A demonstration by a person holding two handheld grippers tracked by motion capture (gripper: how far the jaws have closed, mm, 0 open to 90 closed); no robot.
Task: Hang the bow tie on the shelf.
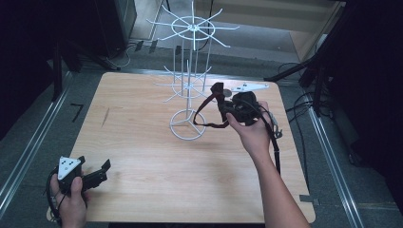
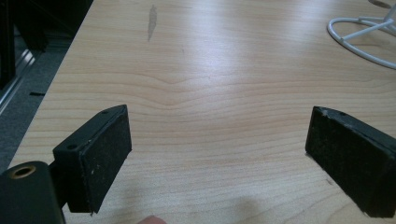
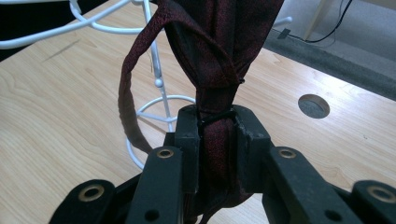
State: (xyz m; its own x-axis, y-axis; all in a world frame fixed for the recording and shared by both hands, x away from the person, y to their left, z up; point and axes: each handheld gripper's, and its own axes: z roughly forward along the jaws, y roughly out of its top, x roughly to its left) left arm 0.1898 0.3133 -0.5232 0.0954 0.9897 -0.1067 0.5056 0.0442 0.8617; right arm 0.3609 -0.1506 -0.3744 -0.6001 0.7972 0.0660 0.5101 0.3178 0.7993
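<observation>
A dark red fabric strap (image 3: 212, 56), knotted and looped, is pinched between the jaws of my right gripper (image 3: 215, 135). In the high view the right gripper (image 1: 223, 102) holds the strap (image 1: 205, 114) just right of the white wire stand (image 1: 190, 71), and the loop hangs down toward the stand's ring base (image 1: 187, 124). My left gripper (image 1: 102, 168) rests low at the table's near left corner, jaws wide apart. In the left gripper view its two pads (image 2: 100, 154) stand far apart over bare wood, with nothing between them.
The wooden table (image 1: 142, 161) has a round hole (image 3: 313, 105) near its far right edge. A dark streak (image 2: 152, 21) marks the wood at left. Cables and black stands lie on the floor around the table. A cable trails from the right gripper along the forearm.
</observation>
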